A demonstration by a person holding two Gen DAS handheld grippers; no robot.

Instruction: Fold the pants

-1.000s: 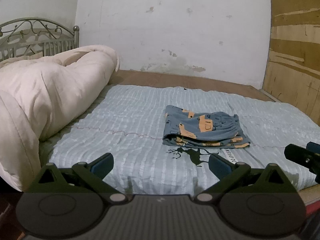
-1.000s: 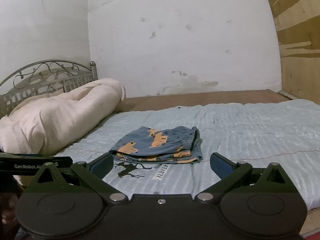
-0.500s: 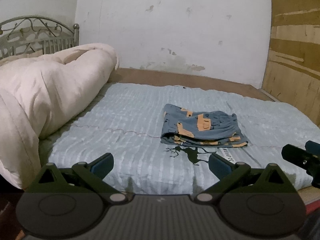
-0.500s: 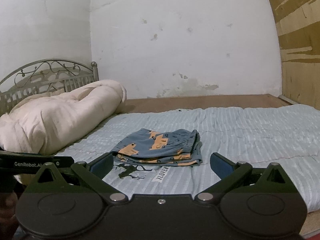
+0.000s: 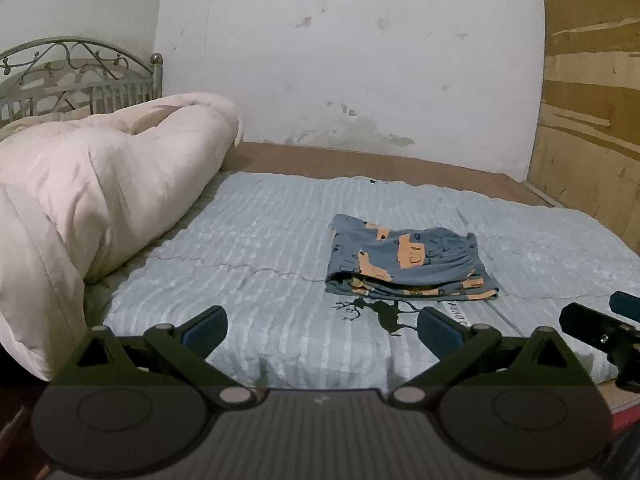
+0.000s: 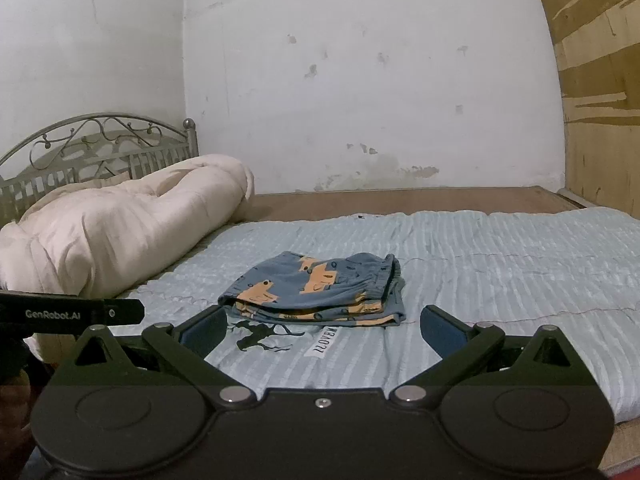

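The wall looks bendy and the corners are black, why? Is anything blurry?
Left wrist view: the fisheye lens curves the wall and blackens the corners; the pants look sharp in dim light. Right wrist view: same curving, with the wooden panel bowed.

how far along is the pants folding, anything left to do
Done: the blue and orange patterned pants lie in a compact, layered stack on the light blue quilt. In hand: nothing; the left gripper and right gripper are both open, empty and short of the stack. Left: apparently nothing but perhaps squaring the slightly uneven near edges.
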